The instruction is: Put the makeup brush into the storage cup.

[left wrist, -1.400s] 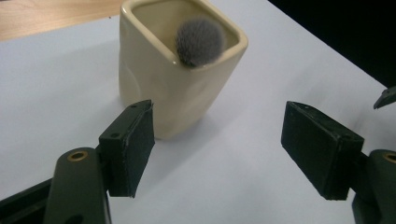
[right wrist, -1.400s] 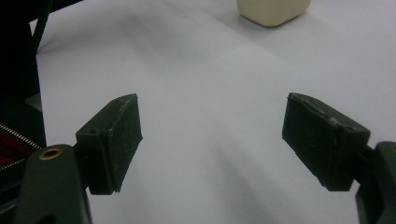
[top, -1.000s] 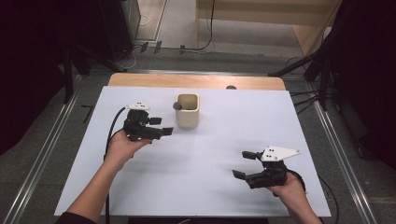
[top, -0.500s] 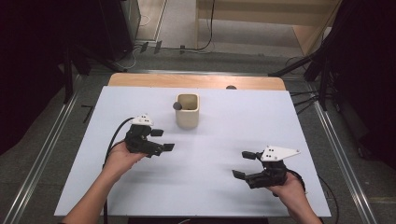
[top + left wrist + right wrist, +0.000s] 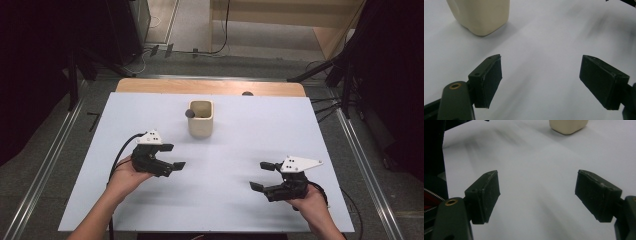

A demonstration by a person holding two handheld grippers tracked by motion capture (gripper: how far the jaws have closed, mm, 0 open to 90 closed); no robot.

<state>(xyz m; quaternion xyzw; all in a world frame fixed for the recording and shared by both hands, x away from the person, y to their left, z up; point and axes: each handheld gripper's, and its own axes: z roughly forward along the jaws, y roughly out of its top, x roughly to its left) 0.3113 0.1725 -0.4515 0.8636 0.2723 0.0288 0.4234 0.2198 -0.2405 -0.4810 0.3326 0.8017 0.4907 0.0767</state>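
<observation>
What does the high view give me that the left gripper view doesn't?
High view: the cup's open top with a dark round thing at its rim, both hands, the right gripper and the table's wooden far edge. Left gripper view: the left gripper's pads close up, wide apart with nothing between. Both: the cup and the white tabletop.

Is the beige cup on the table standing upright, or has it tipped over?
Upright. The high view shows the beige cup resting on its base on the white table, mouth facing up, a dark round object at its rim.
</observation>
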